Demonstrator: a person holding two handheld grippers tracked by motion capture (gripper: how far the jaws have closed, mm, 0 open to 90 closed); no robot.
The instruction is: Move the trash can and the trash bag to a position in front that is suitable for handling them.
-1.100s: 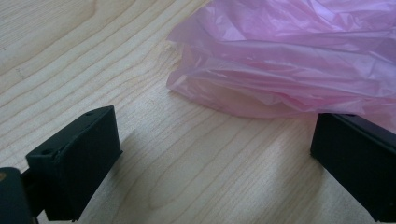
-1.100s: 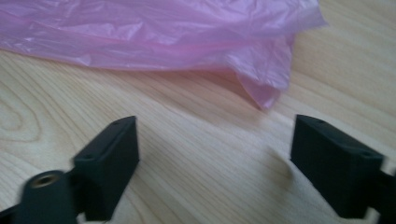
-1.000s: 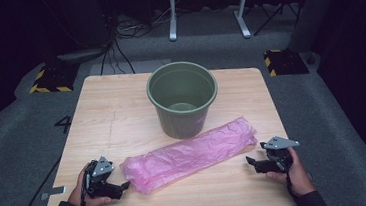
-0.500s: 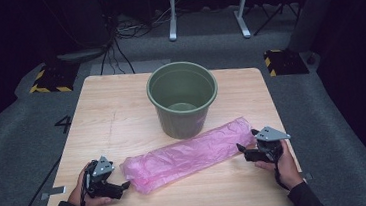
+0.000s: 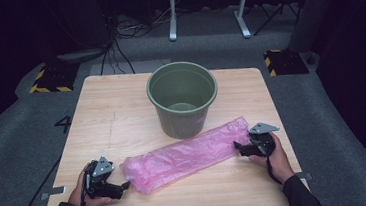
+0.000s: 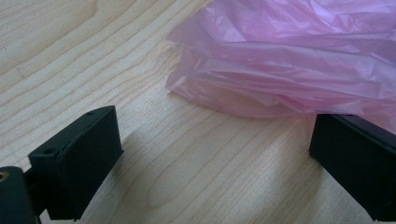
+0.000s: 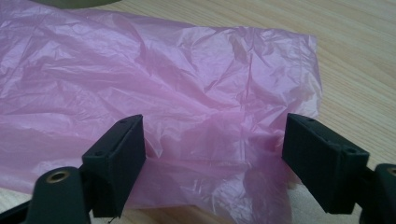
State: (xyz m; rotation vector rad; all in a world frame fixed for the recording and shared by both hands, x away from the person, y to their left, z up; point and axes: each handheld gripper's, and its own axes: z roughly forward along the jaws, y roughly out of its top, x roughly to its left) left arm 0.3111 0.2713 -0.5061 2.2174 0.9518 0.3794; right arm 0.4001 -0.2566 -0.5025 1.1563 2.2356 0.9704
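Down at the near left corner of the wooden table [image 5: 106,114], the person's left hand [image 5: 81,194] holds the left gripper [image 5: 120,186] low over the wood, its jaws spread wide. In the left gripper view the bare grain runs between them, and the crumpled end of the pink plastic bag [image 5: 188,152] lies just ahead, toward one o'clock, its edge brushing over the farther jaw.

The bag stretches across the near half of the table as a long, wrinkled, half-see-through strip, rising from about eight o'clock toward three o'clock. It looks flat and limp, creased all over, with a glossy sheen.

Behind its middle, at twelve o'clock from the bag, stands a green bucket [image 5: 183,100], upright and open-topped. I can see down to its bottom, with nothing inside. The bag's far edge sits just at the bucket's base.

At the right, the right hand [image 5: 276,160] brings the right gripper [image 5: 239,148] against the bag's other end. In the right gripper view its jaws stand well apart with the pink film lying between them, unclamped.
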